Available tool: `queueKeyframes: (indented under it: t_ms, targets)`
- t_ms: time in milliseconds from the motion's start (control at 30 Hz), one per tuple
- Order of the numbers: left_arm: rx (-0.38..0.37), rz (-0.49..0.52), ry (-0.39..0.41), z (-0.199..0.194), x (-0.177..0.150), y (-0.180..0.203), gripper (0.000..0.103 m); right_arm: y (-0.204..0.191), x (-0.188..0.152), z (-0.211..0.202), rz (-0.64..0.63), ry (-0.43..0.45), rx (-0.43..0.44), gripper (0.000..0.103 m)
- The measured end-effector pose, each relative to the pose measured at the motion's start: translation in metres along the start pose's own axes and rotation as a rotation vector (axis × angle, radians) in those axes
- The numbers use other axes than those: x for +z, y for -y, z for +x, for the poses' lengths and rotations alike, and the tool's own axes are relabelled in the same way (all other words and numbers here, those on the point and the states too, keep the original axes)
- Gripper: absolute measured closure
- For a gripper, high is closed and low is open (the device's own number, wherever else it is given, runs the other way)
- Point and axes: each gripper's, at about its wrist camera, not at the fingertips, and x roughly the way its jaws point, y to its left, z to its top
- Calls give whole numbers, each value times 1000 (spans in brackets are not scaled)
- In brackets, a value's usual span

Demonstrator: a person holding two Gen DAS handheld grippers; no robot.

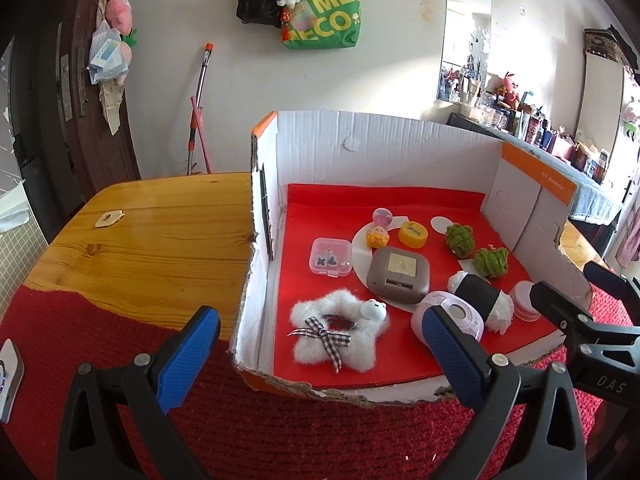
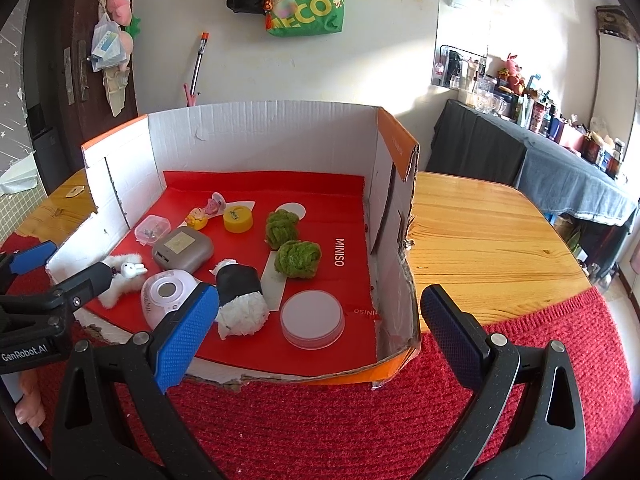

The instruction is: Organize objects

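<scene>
One box: cardboard tray (image 2: 264, 136), red-lined, on wooden table (image 2: 480, 240)
Near, inside: white lid (image 2: 312, 318), rice-ball plush (image 2: 240, 300)
Far, inside: yellow cap (image 2: 238, 219), clear case (image 2: 153, 230)
Left gripper (image 1: 320, 344): spread wide, empty
Right gripper (image 2: 320, 320): spread wide, empty

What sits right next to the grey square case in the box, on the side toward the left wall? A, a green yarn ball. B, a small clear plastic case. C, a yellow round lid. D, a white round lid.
B: the small clear plastic case lies beside the grey square case, between it and the box's left wall.
</scene>
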Motion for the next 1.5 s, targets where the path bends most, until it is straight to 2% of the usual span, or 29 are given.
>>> queueKeyframes:
  t_ms: [367, 533, 733, 867, 1033, 1500]
  targets:
    - [-7, -17, -20, -27, -9, -2, 0, 0, 4, -37, 3, -8, 23, 0]
    - [-16, -38, -63, -39, -23, -4, 0, -1, -14, -45, 6, -68, 32, 0]
    - [-7, -48, -132, -41, -41, -2, 0, -4, -45, -35, 14, -196, 34, 0]
    - [7, -53, -178, -31, -50, -1, 0, 1, -58, -26, 27, -248, -17, 0]
    - [29, -52, -233, -21, -58, 2, 0, 8, -62, -17, 47, -318, -37, 0]
    - [68, -31, -240, -16, -60, 5, 0, 8, -63, -19, 54, -324, -47, 0]
